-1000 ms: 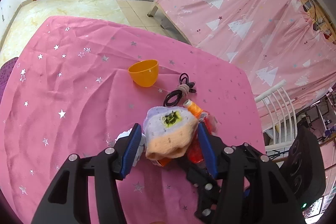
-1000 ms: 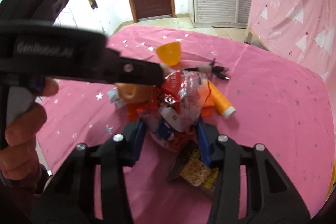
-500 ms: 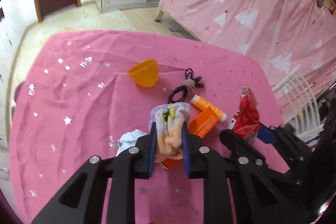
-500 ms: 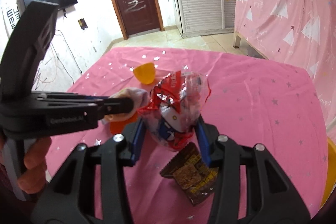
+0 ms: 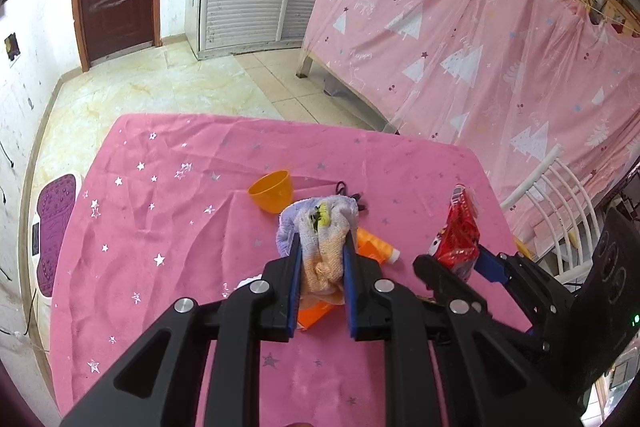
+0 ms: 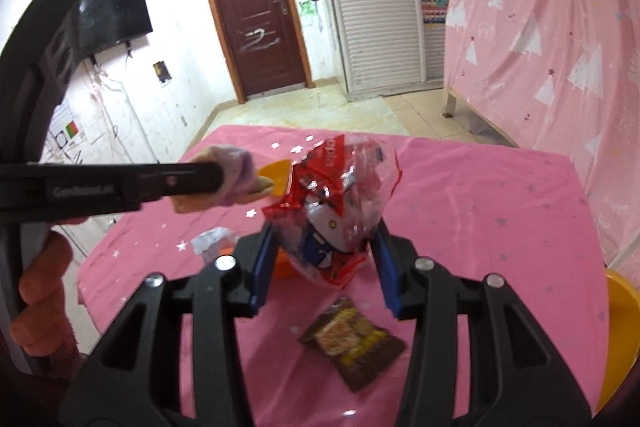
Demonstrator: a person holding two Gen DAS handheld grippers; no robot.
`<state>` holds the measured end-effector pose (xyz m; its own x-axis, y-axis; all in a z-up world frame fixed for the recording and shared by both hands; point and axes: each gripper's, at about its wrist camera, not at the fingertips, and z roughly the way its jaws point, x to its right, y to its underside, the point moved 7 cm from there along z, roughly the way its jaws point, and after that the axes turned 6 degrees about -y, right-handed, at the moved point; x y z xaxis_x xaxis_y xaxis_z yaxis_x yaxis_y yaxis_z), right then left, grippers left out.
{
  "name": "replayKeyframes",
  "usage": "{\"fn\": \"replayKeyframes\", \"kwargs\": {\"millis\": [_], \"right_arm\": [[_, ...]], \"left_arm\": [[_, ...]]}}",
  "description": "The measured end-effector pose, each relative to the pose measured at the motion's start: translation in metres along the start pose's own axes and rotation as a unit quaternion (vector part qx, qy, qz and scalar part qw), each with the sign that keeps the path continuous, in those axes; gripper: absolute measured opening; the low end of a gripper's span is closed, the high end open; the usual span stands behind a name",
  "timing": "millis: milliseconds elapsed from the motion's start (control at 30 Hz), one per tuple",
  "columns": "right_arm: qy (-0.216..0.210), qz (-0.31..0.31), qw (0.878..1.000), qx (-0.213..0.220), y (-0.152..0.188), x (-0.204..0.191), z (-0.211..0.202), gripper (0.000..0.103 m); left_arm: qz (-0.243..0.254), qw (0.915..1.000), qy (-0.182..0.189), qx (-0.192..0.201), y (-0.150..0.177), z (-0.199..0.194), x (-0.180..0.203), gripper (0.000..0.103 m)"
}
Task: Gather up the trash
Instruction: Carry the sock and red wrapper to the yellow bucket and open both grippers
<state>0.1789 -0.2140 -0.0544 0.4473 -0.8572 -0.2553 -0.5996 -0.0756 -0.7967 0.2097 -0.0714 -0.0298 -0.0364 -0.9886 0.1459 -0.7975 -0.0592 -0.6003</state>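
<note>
My left gripper [image 5: 321,247] is shut on a lilac and peach sock [image 5: 320,227] and holds it above the pink table [image 5: 160,227]. It also shows in the right wrist view [image 6: 236,179]. My right gripper [image 6: 324,239] is shut on a red and clear plastic wrapper [image 6: 336,203], lifted off the table; that wrapper shows in the left wrist view [image 5: 458,231]. A brown snack packet [image 6: 352,343] lies on the table below the right gripper.
An orange bowl [image 5: 271,191], a black cable [image 5: 352,195], an orange tube [image 5: 376,247], an orange box [image 5: 316,315] and crumpled white paper [image 6: 210,241] lie on the table. A white chair [image 5: 560,211] stands at the right edge. A yellow object [image 6: 620,327] sits far right.
Both grippers have risen with their loads. The left gripper closed on the sock a second ago and lifted it; the right lifted the wrapper clear of the pile.
</note>
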Motion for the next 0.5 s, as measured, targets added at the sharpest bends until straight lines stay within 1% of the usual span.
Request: {"fn": "replayKeyframes", "kwargs": {"millis": [200,367,500], "right_arm": [[0.023,0.024,0.999,0.016,0.0,0.03,-0.02,0.043],[0.049,0.054,0.997,0.028,0.004,0.066,-0.042,0.043],[0.075,0.075,0.994,0.04,0.011,0.098,-0.06,0.043]], "left_arm": [[0.017,0.9998,0.012,0.006,-0.004,-0.008,0.032,0.011],[0.045,0.9986,0.028,0.001,-0.002,-0.01,0.068,0.011],[0.067,0.9972,0.032,-0.001,-0.001,-0.011,0.097,0.011]]}}
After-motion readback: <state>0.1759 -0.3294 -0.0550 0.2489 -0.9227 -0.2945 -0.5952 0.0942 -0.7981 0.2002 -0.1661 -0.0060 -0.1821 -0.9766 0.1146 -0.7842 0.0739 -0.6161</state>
